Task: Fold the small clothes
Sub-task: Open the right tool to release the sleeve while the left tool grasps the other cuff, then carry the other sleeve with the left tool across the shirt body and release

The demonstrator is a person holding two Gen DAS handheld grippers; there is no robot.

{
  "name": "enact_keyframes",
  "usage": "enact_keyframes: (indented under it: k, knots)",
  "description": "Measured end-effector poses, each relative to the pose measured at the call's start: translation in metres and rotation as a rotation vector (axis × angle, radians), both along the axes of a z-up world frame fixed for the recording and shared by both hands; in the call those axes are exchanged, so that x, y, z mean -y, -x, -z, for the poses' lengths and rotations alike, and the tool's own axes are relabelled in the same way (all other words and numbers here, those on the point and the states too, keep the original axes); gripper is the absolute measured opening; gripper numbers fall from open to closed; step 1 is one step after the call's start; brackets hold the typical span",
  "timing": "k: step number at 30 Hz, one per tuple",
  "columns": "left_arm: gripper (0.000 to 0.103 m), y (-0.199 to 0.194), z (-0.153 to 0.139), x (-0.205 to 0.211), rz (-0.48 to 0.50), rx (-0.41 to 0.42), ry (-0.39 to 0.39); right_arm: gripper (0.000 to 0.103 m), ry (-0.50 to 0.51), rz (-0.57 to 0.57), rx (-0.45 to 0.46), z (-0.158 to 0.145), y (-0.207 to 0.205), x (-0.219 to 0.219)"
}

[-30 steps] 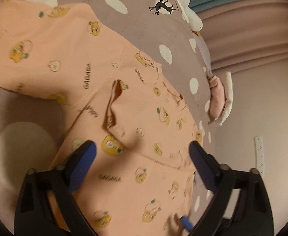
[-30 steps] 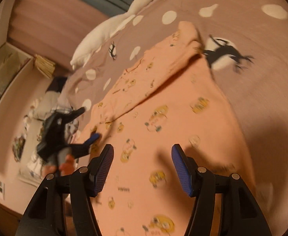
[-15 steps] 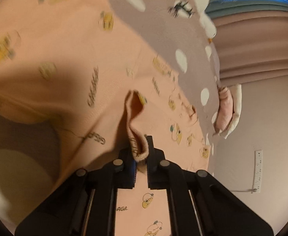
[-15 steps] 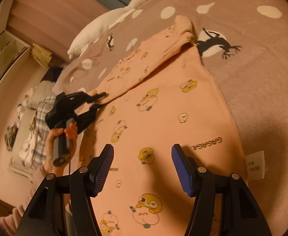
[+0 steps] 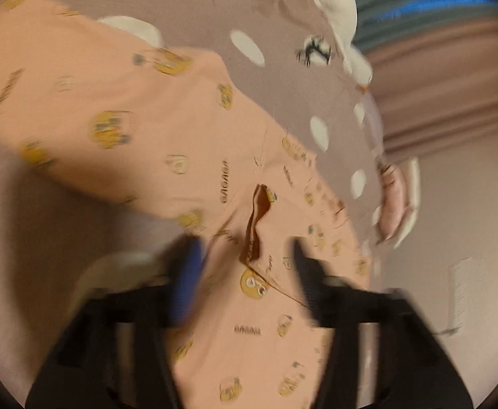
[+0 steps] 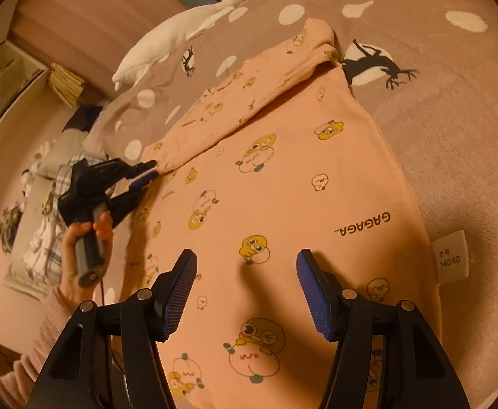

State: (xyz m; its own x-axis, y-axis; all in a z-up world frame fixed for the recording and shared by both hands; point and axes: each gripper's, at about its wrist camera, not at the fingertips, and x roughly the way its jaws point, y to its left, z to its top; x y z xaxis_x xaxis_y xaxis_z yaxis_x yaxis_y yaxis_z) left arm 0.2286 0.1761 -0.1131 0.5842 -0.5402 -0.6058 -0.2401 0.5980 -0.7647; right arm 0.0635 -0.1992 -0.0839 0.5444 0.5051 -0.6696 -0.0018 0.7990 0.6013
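Note:
A peach child's shirt point(image 6: 283, 184) with yellow cartoon prints lies spread on the mauve spotted bedspread point(image 6: 453, 109). One sleeve point(image 6: 249, 92) is folded across its top, and a white size tag point(image 6: 451, 255) sticks out at its right edge. My right gripper point(image 6: 245, 283) is open and empty just above the shirt's body. My left gripper point(image 5: 245, 272) is open, blurred by motion, over a raised fold of the shirt point(image 5: 255, 225). It also shows in the right wrist view point(image 6: 146, 172) at the shirt's left edge, jaws apart.
A white goose plush point(image 6: 194, 24) lies at the far side of the bed. Folded pink cloth point(image 5: 395, 204) sits at the bed's edge. Plaid bedding point(image 6: 44, 231) and a shelf point(image 6: 14, 78) stand to the left, beyond the bed.
My left gripper was open, shut on a raised fold of the shirt half a second ago, and has now opened and drawn back. The right gripper has held open, moving slightly closer to the shirt.

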Motion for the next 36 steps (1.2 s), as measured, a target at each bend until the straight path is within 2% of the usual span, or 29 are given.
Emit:
enact_keyframes:
  k: [2, 4, 7, 10, 12, 16, 22, 23, 25, 27, 28, 30, 33, 36]
  knots:
    - [0.08, 0.018, -0.003, -0.024, -0.075, 0.02, 0.061, 0.061, -0.001, 0.0, -0.007, 0.001, -0.001, 0.0]
    - [0.08, 0.031, -0.003, -0.048, -0.123, 0.025, 0.089, 0.061, -0.005, 0.003, -0.019, 0.003, -0.001, -0.001]
    - [0.08, 0.045, -0.002, -0.091, -0.219, 0.017, 0.074, 0.061, -0.001, -0.006, -0.026, 0.003, -0.002, -0.006]
    - [0.08, 0.059, 0.003, -0.135, -0.335, 0.007, 0.096, 0.061, 0.01, -0.024, -0.027, 0.001, -0.005, -0.014]
    - [0.08, 0.068, 0.007, -0.169, -0.427, 0.011, 0.102, 0.061, 0.019, -0.034, -0.034, 0.001, -0.007, -0.019]
    - [0.08, 0.073, 0.009, -0.215, -0.54, 0.039, 0.118, 0.061, 0.032, -0.043, -0.05, 0.001, -0.014, -0.028]
    - [0.077, 0.062, 0.017, -0.257, -0.609, 0.073, 0.205, 0.061, 0.06, -0.054, -0.065, -0.001, -0.024, -0.041]
    - [0.075, 0.062, 0.018, -0.261, -0.606, 0.078, 0.204, 0.061, 0.066, -0.058, -0.069, 0.0, -0.026, -0.044]
    - [0.064, 0.055, 0.017, -0.27, -0.609, 0.068, 0.178, 0.061, 0.079, -0.062, -0.076, 0.0, -0.027, -0.048]
    - [0.043, 0.051, 0.02, -0.275, -0.616, 0.049, 0.17, 0.061, 0.092, -0.067, -0.082, 0.001, -0.028, -0.051]
    - [0.039, 0.05, 0.022, -0.277, -0.623, 0.037, 0.17, 0.061, 0.099, -0.069, -0.083, 0.001, -0.028, -0.052]
    - [0.023, 0.05, 0.023, -0.279, -0.624, 0.014, 0.148, 0.061, 0.112, -0.073, -0.081, 0.0, -0.029, -0.053]
    - [0.01, 0.049, 0.022, -0.277, -0.601, -0.013, 0.091, 0.062, 0.119, -0.08, -0.087, -0.001, -0.029, -0.055]
    - [0.008, 0.047, 0.011, -0.268, -0.564, -0.023, 0.0, 0.062, 0.118, -0.085, -0.093, -0.001, -0.031, -0.055]
